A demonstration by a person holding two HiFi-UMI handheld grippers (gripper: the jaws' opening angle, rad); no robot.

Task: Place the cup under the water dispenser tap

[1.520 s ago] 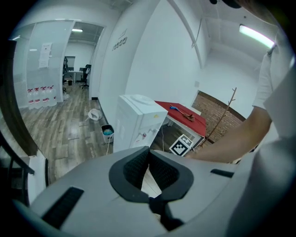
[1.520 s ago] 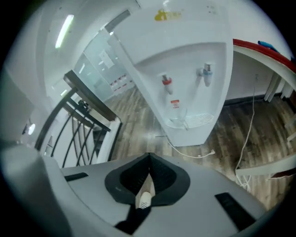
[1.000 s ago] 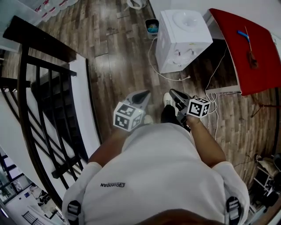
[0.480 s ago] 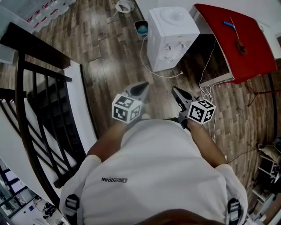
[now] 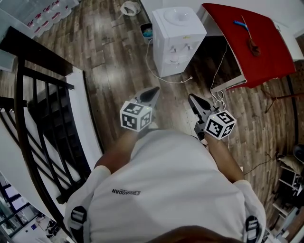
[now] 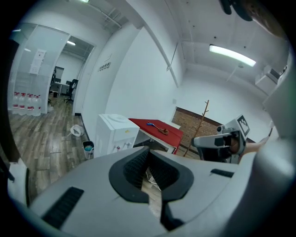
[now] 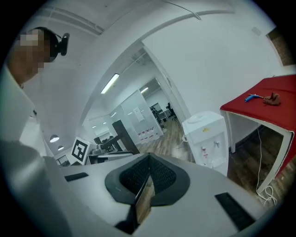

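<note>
You stand on a wooden floor (image 5: 114, 61) and hold both tools low, close in front of your body. The left gripper (image 5: 154, 90) points forward; in the left gripper view its jaws meet at the tips, with only a narrow wedge of floor showing behind them, and nothing is held. The right gripper (image 5: 191, 97) sits level with it and a little apart; in the right gripper view its jaws are pressed together along their length and carry nothing. A black railing (image 5: 42, 118) runs along your left side. Ahead, well apart from both grippers, the white water dispenser (image 5: 175, 40) stands on the floor with its taps (image 7: 205, 148) facing you. A white cable (image 5: 164, 79) trails from its base across the boards. Just beside the dispenser on its right stands a red table (image 5: 259, 57) with a blue item (image 5: 241, 23) and a brown item (image 5: 251, 43) on top. On the dispenser's left is a small bin (image 5: 146, 30), and beyond that a white object (image 5: 128, 7) lies on the floor, too small to identify. You cannot tell from any view where the cup is
</note>
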